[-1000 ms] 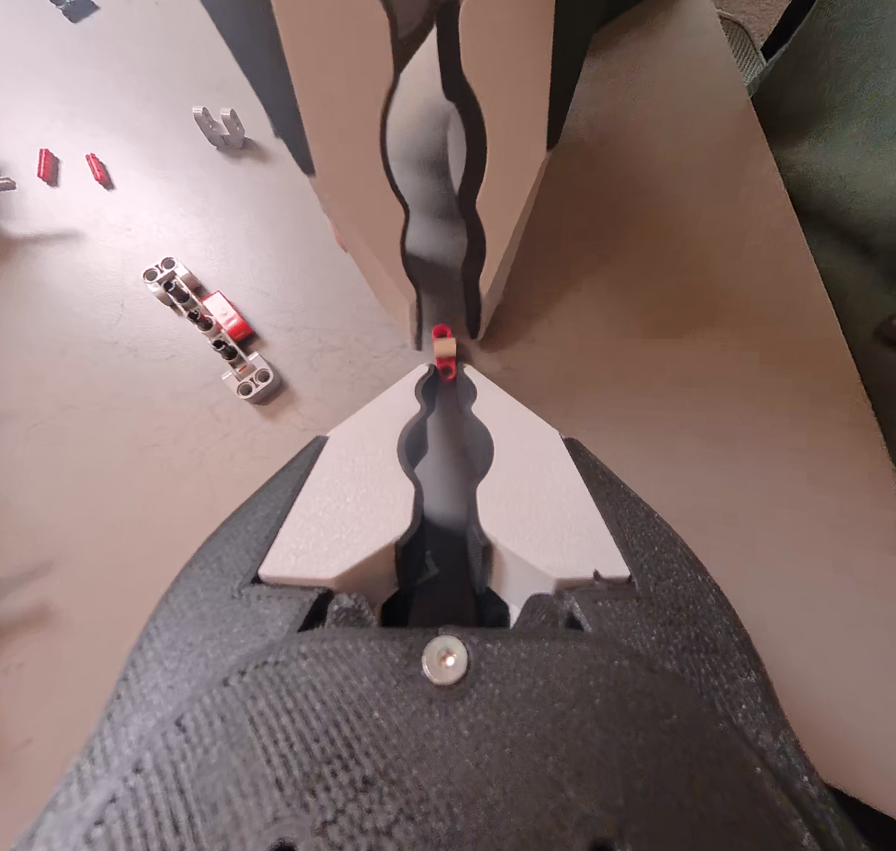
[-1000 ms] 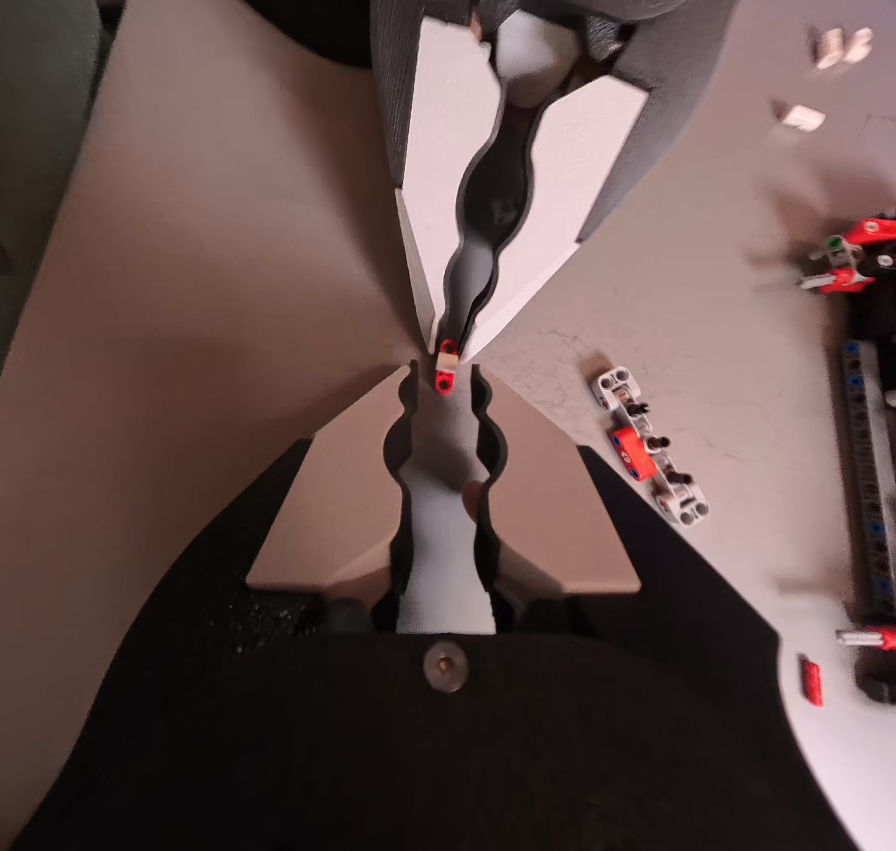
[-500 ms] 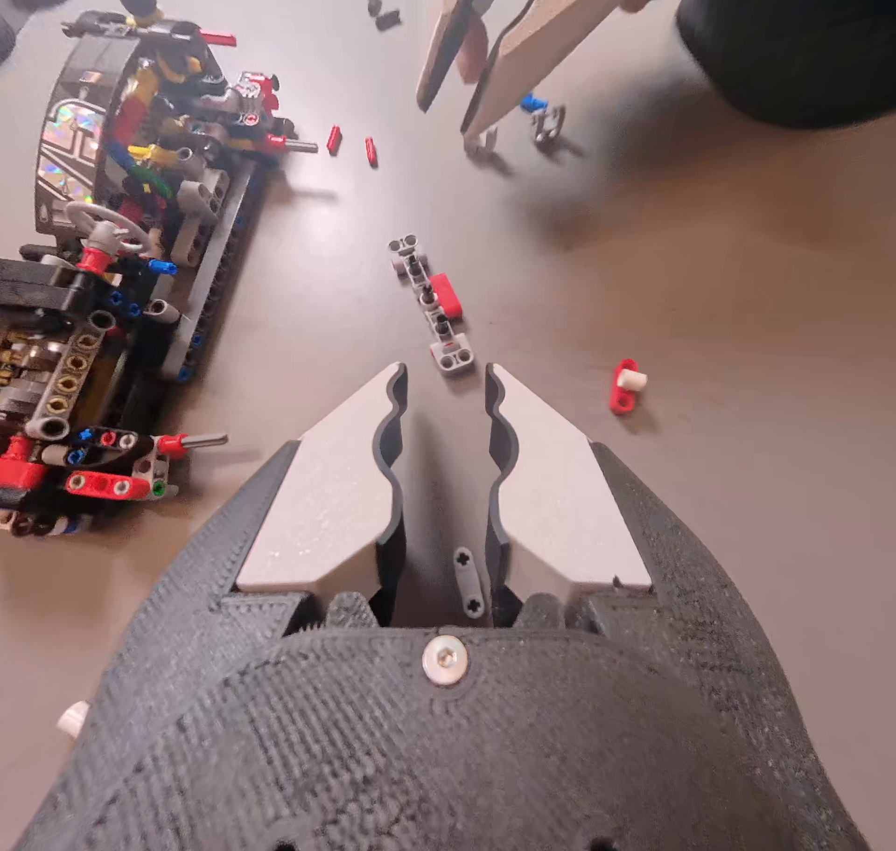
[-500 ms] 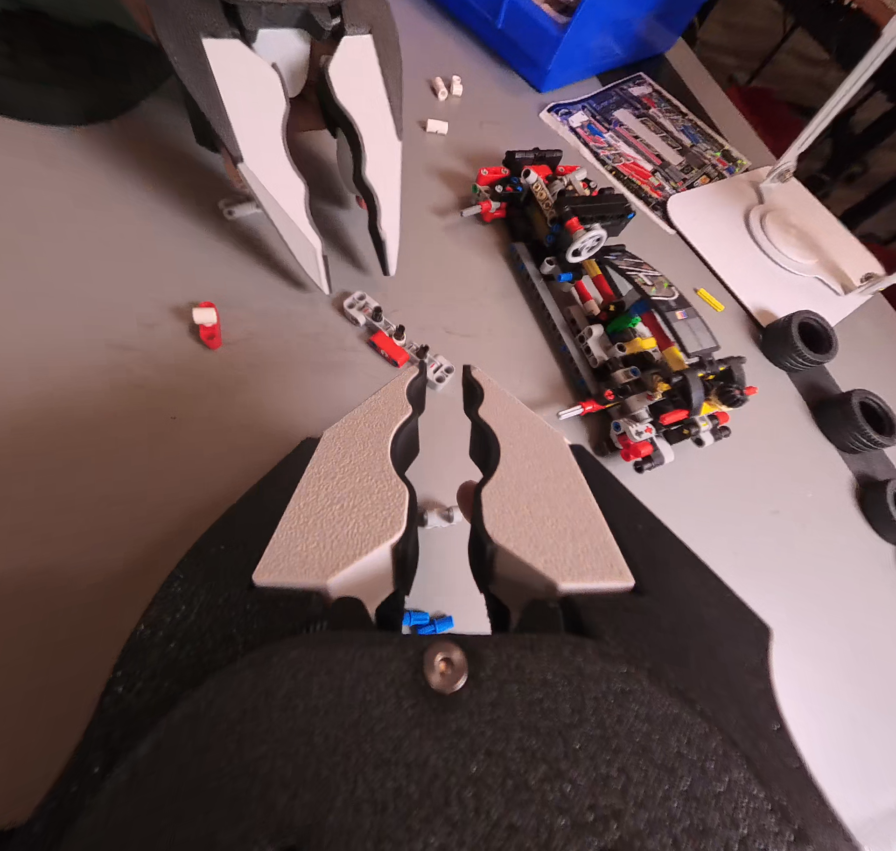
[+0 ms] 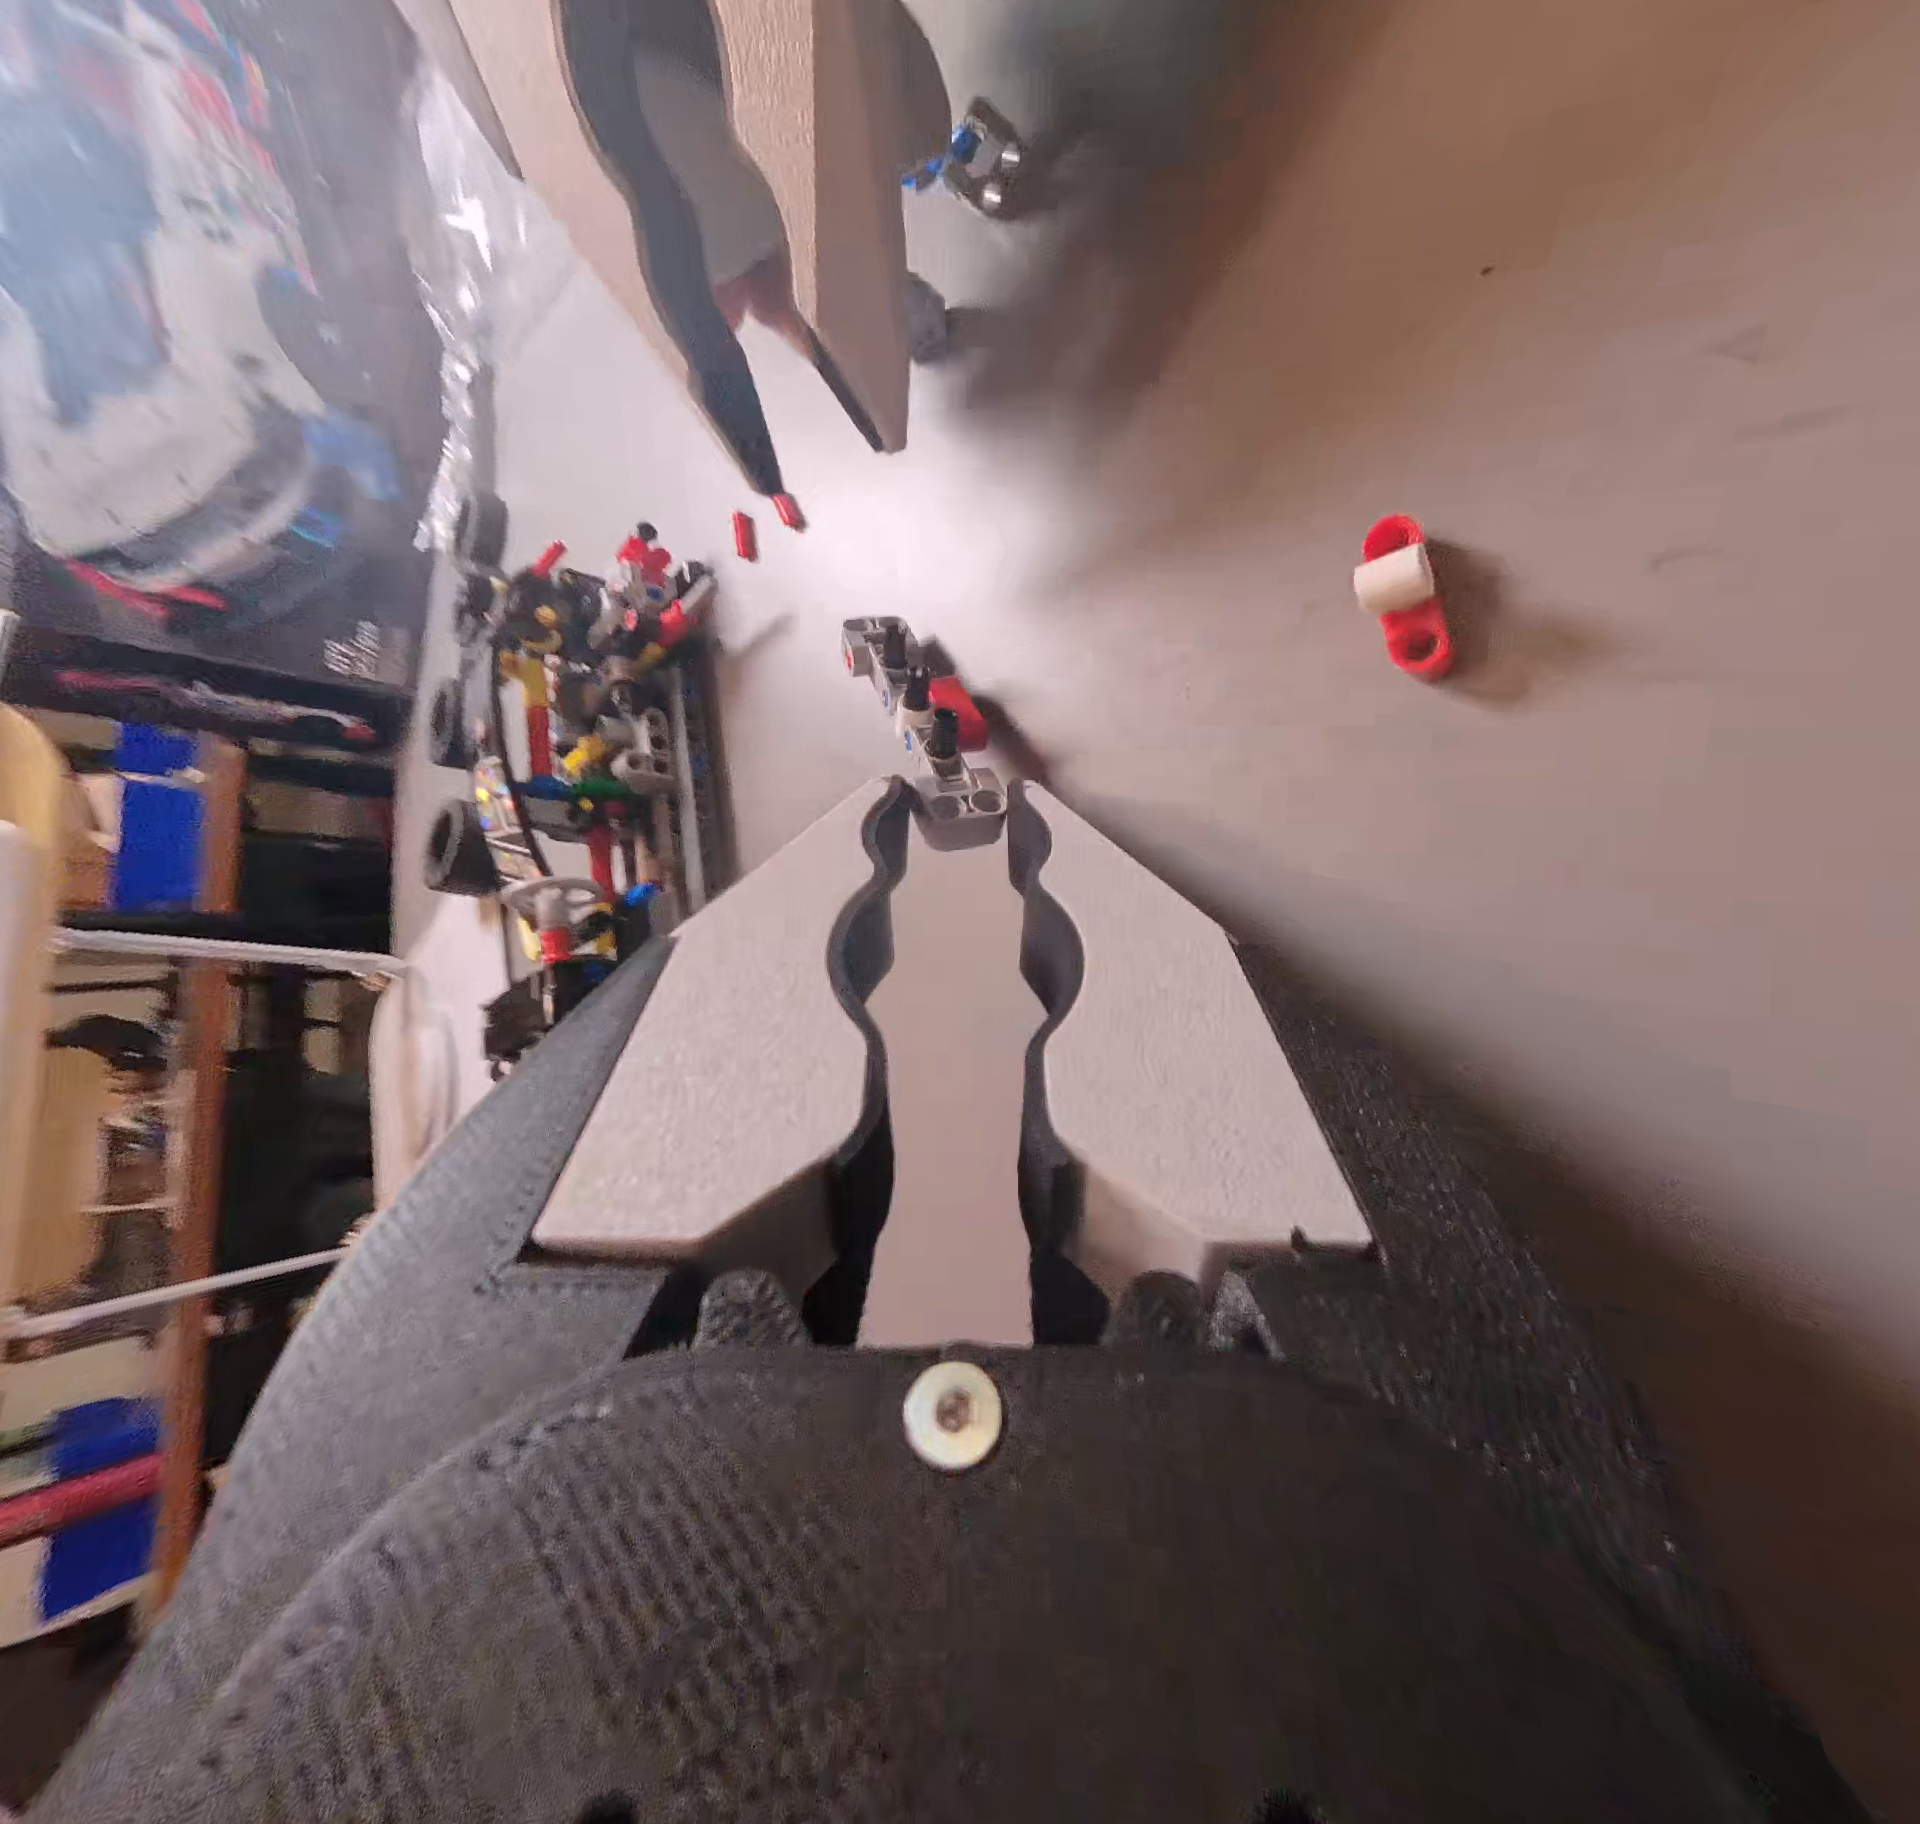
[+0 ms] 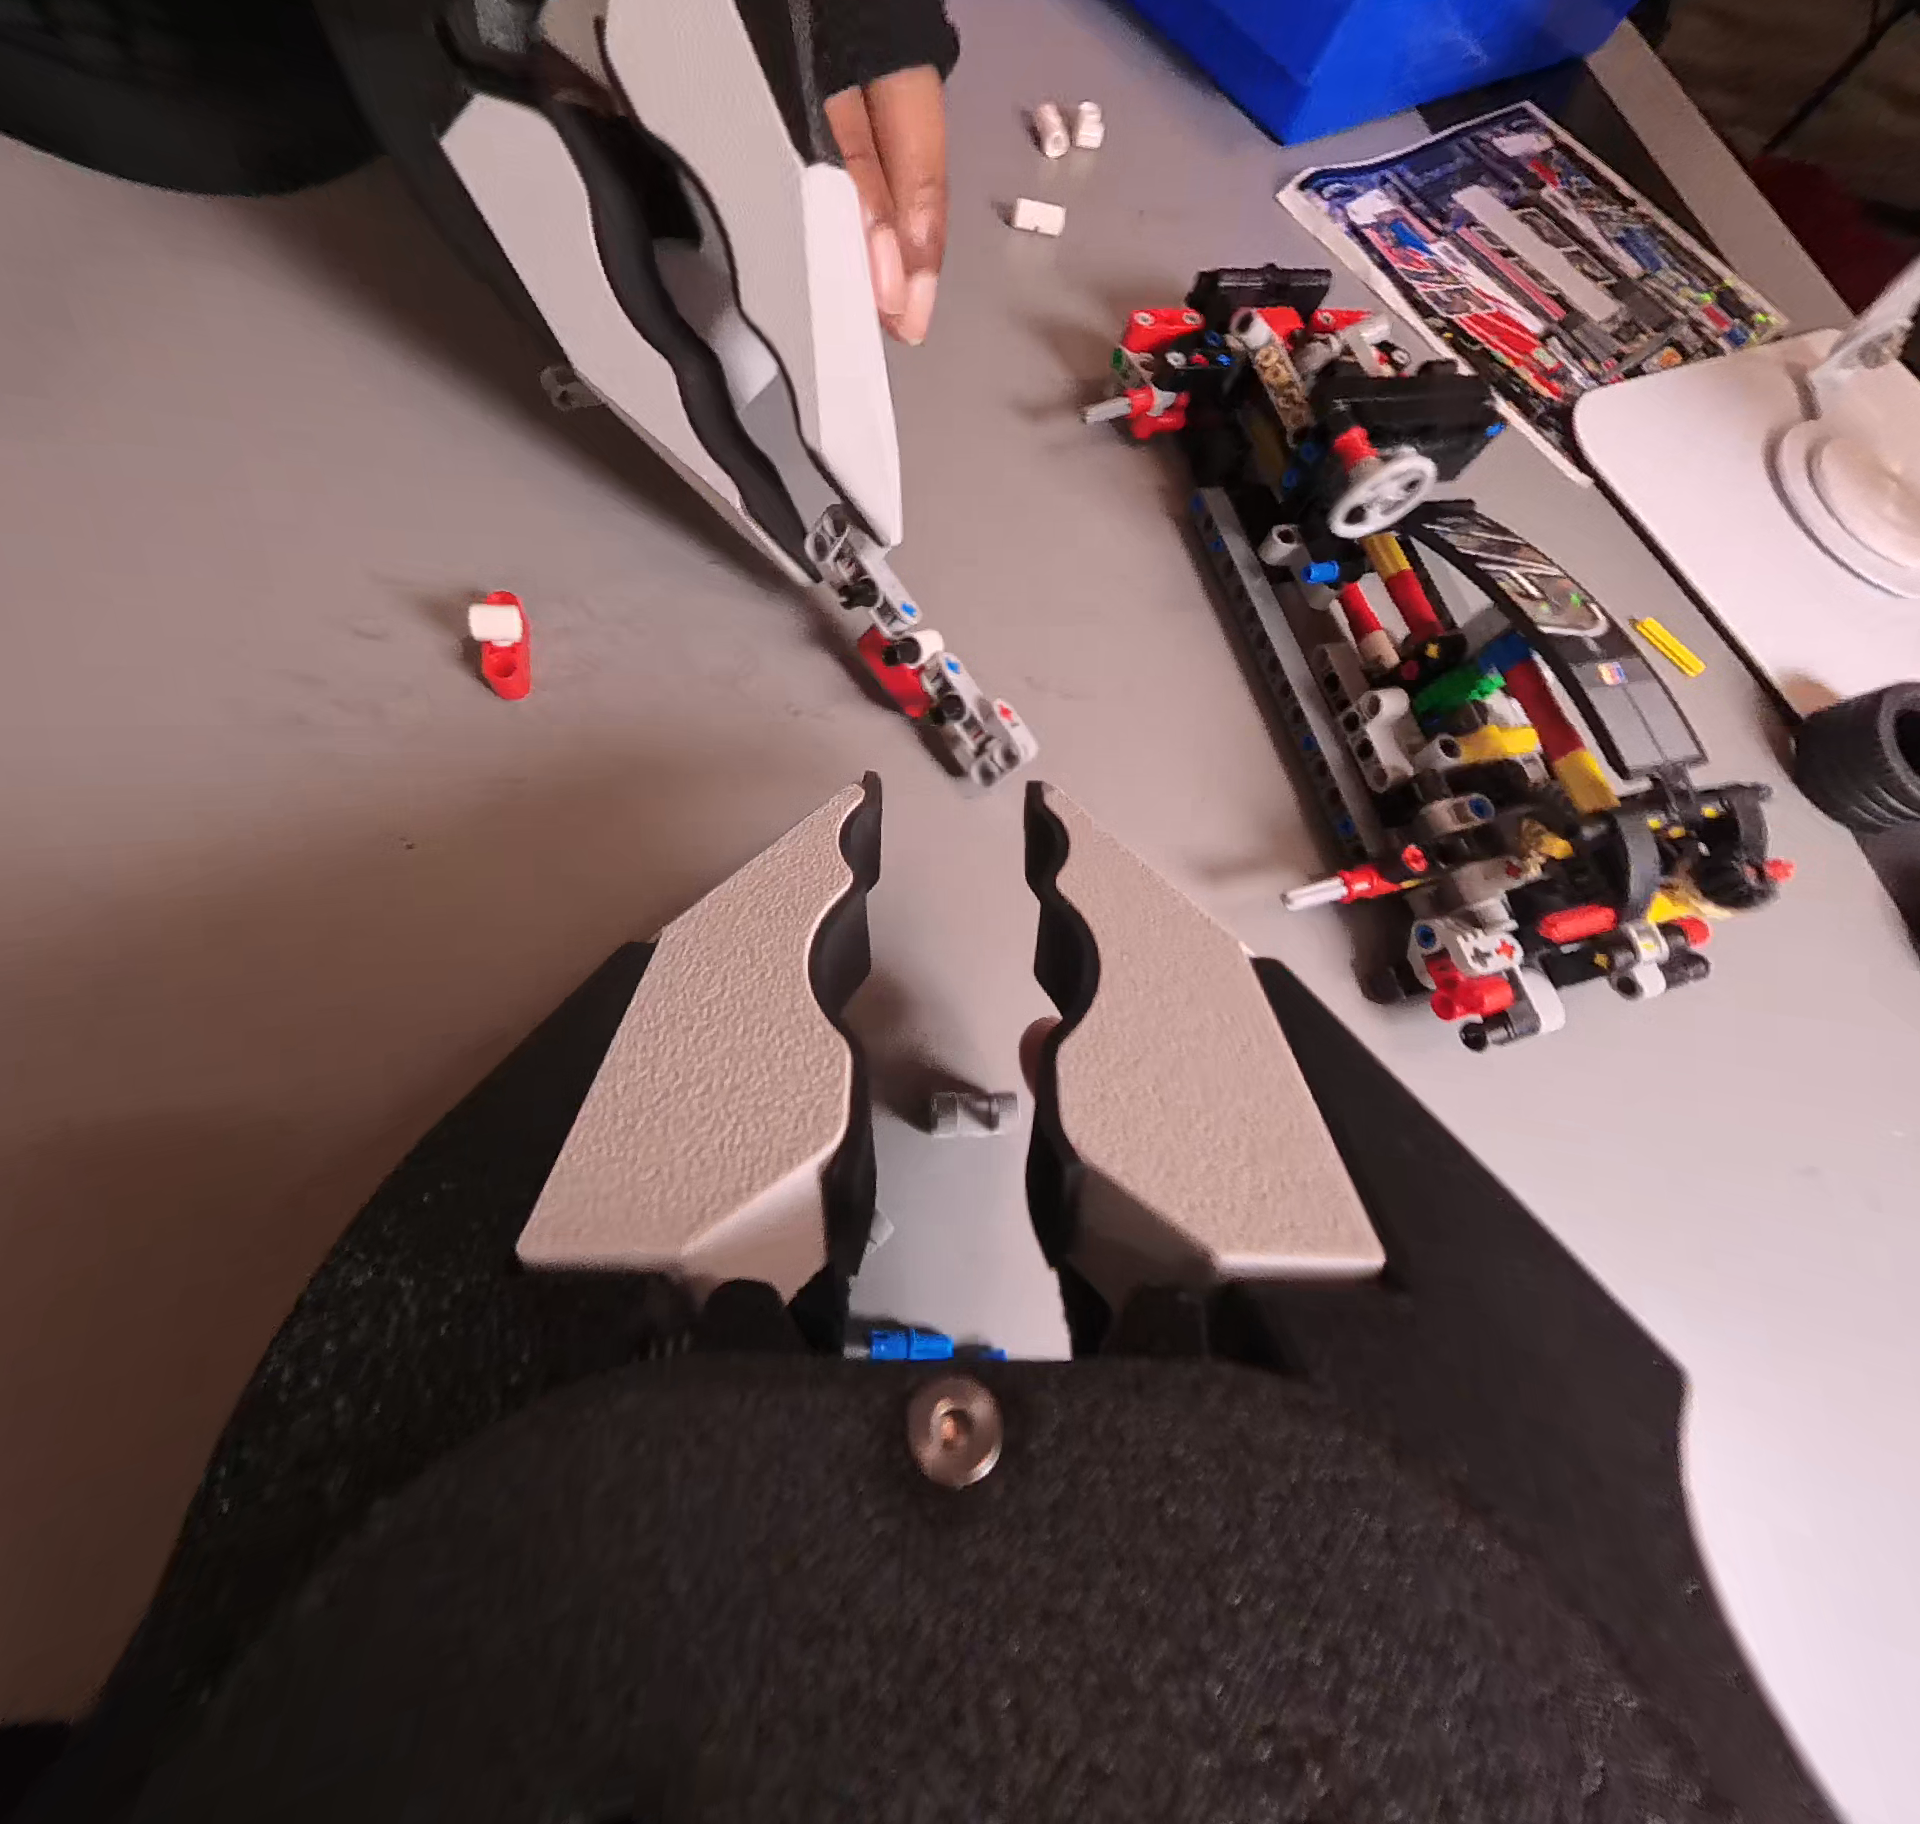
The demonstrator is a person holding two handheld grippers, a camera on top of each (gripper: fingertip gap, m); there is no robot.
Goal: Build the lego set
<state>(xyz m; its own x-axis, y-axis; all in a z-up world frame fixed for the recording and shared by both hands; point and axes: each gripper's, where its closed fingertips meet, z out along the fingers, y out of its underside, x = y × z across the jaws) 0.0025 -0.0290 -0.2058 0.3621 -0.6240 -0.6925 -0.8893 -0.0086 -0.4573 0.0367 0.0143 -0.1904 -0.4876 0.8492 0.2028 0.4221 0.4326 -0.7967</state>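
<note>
A grey beam assembly [image 6: 914, 652] with black pins and a red block lies slanted on the grey table [image 6: 312, 424]. My left gripper [image 5: 956, 795] is shut on its near end [image 5: 958, 810]. In the right wrist view the left gripper [image 6: 847, 543] comes in from the upper left. My right gripper [image 6: 951, 795] is open and empty, with its tips just short of the beam's other end. It shows at the top of the left wrist view [image 5: 826, 455]. A red connector with a white pin [image 6: 499, 631] lies apart on the table and shows in the left wrist view [image 5: 1403, 595].
The part-built car chassis [image 6: 1455, 714] lies right of the beam. A blue bin [image 6: 1351, 8], a booklet [image 6: 1538, 247], a white lamp base [image 6: 1766, 486] and a tyre [image 6: 1870, 766] are behind it. Small white parts [image 6: 1060, 127], a grey pin [image 6: 971, 1114] and a blue pin [image 6: 909, 1343] lie loose. The grippers' ends are close to 7 cm from one another. From my right tips it is roughly 6 cm to the grey pin [image 6: 971, 1114]; from my left, 12 cm.
One second ago both grippers held the red connector between them. It now lies on the table. My left gripper has rolled over and closed on the beam's end, and my right has moved closer.
</note>
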